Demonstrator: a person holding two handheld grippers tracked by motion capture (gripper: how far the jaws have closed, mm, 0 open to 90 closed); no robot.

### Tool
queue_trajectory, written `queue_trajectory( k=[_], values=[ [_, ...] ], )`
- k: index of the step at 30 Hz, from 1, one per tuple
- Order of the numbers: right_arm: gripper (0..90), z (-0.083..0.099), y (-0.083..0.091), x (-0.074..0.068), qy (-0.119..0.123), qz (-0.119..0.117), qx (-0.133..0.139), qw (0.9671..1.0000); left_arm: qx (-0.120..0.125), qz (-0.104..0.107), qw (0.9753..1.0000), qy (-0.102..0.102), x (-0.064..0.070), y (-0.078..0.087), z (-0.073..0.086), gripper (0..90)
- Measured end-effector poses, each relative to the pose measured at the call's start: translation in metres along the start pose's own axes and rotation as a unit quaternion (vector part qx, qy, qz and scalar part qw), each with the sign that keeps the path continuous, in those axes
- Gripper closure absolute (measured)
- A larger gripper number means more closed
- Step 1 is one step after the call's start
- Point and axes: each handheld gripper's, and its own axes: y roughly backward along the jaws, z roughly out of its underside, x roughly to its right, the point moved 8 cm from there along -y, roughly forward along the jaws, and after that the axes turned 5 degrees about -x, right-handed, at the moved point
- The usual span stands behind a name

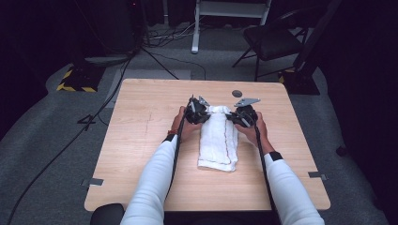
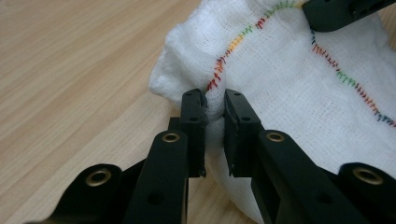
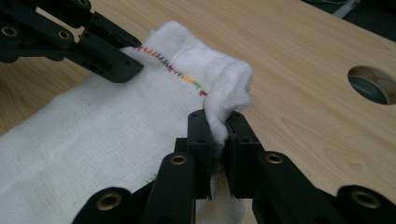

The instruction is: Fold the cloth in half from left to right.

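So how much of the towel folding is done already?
The white towel already lies as a long, narrow strip on the table, so it looks folded at least once. Right now the left gripper and the right gripper each pinch a corner of its far end. What is probably left is bringing that end over toward the near end and letting go.

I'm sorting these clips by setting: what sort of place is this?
Probably a lab or recording studio, not a home: a lone wooden table on grey carpet, cables trailing across the floor, a hazard-striped stand base, a folding chair, dark surroundings.
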Motion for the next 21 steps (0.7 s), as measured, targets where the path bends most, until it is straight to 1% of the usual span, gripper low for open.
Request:
queue_trajectory(
  k=[2,4,6,7,9,11,15,18,21],
  values=[
    [82.3,-0.003,0.003,0.000,0.002,0.003,0.005,1.0000,0.007,-0.004,1.0000,0.002,-0.001,0.003,-0.002,79.4],
    [82.3,-0.006,0.006,-0.001,0.006,0.004,0.011,0.9999,0.012,-0.002,0.9999,0.000,-0.001,0.006,-0.004,79.4],
    [82.3,-0.009,0.008,-0.001,0.011,0.007,0.016,0.9998,0.016,-0.007,0.9998,-0.003,-0.002,0.010,-0.005,79.3],
    [82.3,-0.010,0.009,-0.001,0.012,0.007,0.018,0.9997,0.019,-0.007,0.9998,-0.005,-0.002,0.012,-0.006,79.3],
    [82.4,-0.013,0.012,-0.001,0.017,0.009,0.023,0.9996,0.023,-0.014,0.9996,-0.009,-0.003,0.015,-0.009,79.3],
    [82.3,-0.018,0.014,0.000,0.018,0.011,0.028,0.9994,0.032,-0.017,0.9993,-0.011,-0.003,0.018,-0.012,79.4],
    [82.3,-0.023,0.018,0.000,0.023,0.016,0.035,0.9990,0.036,-0.029,0.9987,-0.021,-0.004,0.024,-0.017,79.5],
    [82.4,-0.025,0.020,0.000,0.024,0.020,0.039,0.9987,0.041,-0.033,0.9982,-0.029,-0.003,0.028,-0.020,79.6],
    [82.5,-0.027,0.023,0.000,0.025,0.021,0.045,0.9985,0.064,-0.028,0.9967,-0.041,0.002,0.037,-0.025,79.8]
  ],
)
